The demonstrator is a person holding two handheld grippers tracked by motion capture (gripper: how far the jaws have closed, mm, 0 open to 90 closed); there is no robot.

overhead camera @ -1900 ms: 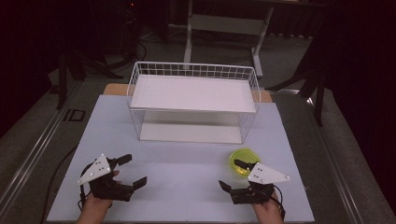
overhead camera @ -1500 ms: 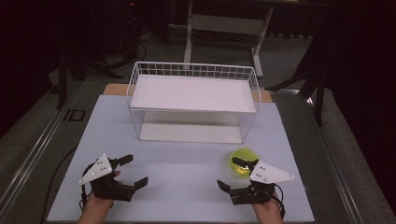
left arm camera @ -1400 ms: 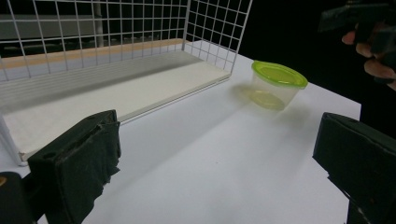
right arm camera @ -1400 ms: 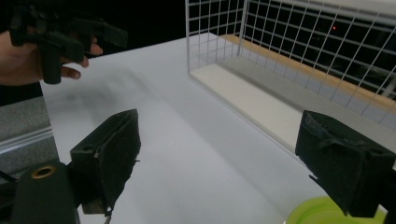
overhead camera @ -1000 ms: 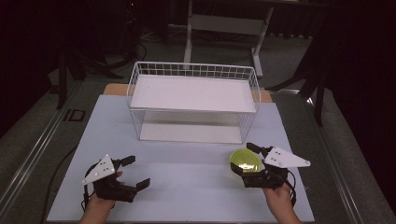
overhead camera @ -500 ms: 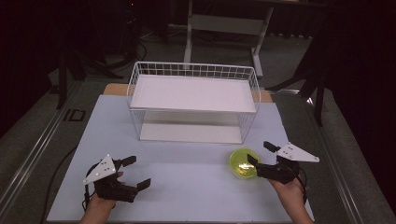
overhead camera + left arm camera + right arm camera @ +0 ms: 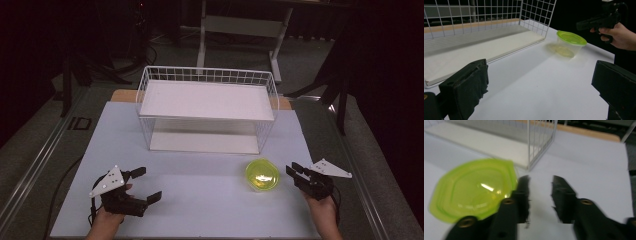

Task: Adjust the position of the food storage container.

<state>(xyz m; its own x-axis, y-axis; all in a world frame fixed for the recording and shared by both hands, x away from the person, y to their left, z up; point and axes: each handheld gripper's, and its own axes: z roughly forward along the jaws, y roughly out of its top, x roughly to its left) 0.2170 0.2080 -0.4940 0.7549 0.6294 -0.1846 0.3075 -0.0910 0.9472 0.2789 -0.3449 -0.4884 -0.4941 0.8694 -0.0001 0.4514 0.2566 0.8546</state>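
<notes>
Two grippers, high view: the left gripper (image 7: 142, 185) sits low at the near left of the white table (image 7: 200, 200), jaws spread wide with nothing between them; the right gripper (image 7: 296, 172) sits at the near right, jaws a little apart and bare.
Container, high view: a clear tub with a green lid (image 7: 262, 175) stands on the table just off the right gripper's tips, toward the left gripper, a small gap between them.
Basket, high view: a white wire basket (image 7: 207, 107) stands well ahead of both grippers, with a white board (image 7: 205, 142) lying beneath it.
Left gripper view: its own black jaws stand far apart at the bottom corners; the tub (image 7: 570, 43) is ahead and to the right, upright, lid on; the right gripper (image 7: 599, 22) is held in a hand (image 7: 617, 37) beyond it; the basket mesh (image 7: 481, 12) fills the upper left.
Right gripper view: jaws part open, holding nothing; the green lid (image 7: 474, 188) lies just left of the left jaw, whether touching it is unclear through the blur; a basket corner (image 7: 540, 142) rises ahead.
</notes>
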